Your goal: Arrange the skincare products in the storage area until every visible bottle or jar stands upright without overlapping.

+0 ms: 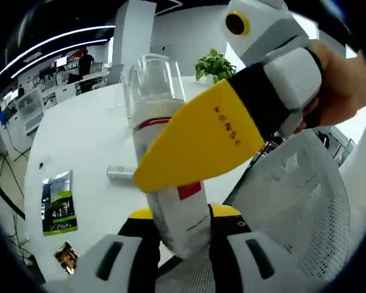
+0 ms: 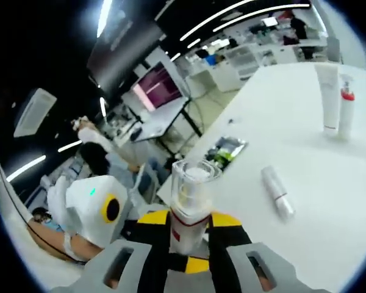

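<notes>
A white bottle [image 1: 171,201] with a red label and a clear cap stands lifted above the table, its base clamped between the jaws of my left gripper [image 1: 183,220]. From the right, a yellow finger [image 1: 198,143] of the right gripper crosses the bottle's middle; its other finger is hidden behind the bottle. In the right gripper view the same bottle [image 2: 188,201] sits between the jaws of my right gripper [image 2: 189,226], which press on both its sides. Two white tubes [image 2: 328,97] [image 2: 346,105] stand upright side by side on the table [image 2: 305,152]. A slim tube [image 2: 277,192] [image 1: 119,173] lies on its side.
A green sachet [image 1: 58,204] [image 2: 226,149] lies near the table edge, with a small brown packet [image 1: 67,257] beside it. A white mesh chair [image 1: 293,201] stands close under the grippers. A potted plant [image 1: 216,64] sits at the table's far side. Desks and people fill the background.
</notes>
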`<state>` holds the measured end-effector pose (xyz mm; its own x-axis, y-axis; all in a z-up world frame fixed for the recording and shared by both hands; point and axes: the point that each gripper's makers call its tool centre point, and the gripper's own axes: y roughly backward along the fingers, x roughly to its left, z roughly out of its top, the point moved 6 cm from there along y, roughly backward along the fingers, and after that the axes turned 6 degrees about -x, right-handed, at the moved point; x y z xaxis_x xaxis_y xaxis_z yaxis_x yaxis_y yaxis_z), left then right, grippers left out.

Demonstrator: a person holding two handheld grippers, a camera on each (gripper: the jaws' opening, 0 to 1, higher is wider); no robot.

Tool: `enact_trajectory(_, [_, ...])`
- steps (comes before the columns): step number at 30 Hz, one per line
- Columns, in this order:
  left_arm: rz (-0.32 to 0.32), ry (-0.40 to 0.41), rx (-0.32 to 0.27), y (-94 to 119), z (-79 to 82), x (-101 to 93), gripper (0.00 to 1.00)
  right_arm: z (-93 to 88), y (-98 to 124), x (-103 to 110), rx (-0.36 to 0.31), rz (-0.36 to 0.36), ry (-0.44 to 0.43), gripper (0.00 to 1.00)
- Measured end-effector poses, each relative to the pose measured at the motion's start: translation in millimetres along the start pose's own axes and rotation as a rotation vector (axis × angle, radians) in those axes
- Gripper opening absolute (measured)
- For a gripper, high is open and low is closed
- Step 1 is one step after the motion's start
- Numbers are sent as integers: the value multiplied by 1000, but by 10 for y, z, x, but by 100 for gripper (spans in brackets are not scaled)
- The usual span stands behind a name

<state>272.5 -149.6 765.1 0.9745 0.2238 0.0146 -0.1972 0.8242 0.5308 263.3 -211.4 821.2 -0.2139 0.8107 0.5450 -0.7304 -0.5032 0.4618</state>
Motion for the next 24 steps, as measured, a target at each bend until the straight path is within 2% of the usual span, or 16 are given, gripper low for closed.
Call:
enact_trajectory(2, [17,-42,-11,15,9,7,25,80,0,-17,-25,1,8,18])
enact_trajectory(3, [18,-32,-4,15,-7,-6,24,122,-1,-26,-46,3,30,18])
enact_trajectory(4, [15,-61,9,5,-20,-8,21,169,18,-56,-63,-9,61,18])
enact_trajectory(6, [0,-110,26,-9,-38,-16,19,197,37,-105,-67,-17,64,18])
enact_trajectory(8, [65,-223,24,20,-13,64,24,257,41,-211,-83,-39,91,18])
enact_trajectory(10, [78,-217,14,23,-6,70,33,331,29,-368,-83,-83,138,18])
enact_trajectory(12, [87,-201,9,24,1,82,35,438,8,-514,-120,-114,173,18])
enact_trajectory(15, [98,-224,11,20,-2,71,29,530,-36,-755,-138,-178,211,18])
enact_trajectory(17, [74,-235,38,-10,-33,34,23,569,-60,-872,-137,-209,252,18])
enact_trajectory(18, [71,-233,48,-18,-48,28,21,593,-86,-928,-147,-220,289,18])
enact_trajectory(21, [90,-244,57,-4,-53,62,20,611,-142,-1091,-138,-250,305,18])
enact_trajectory(23, [104,-211,55,3,-50,94,19,653,-171,-1177,-161,-265,321,18])
enact_trajectory(24, [104,-216,59,1,-59,90,19,695,-200,-1260,-174,-284,360,18])
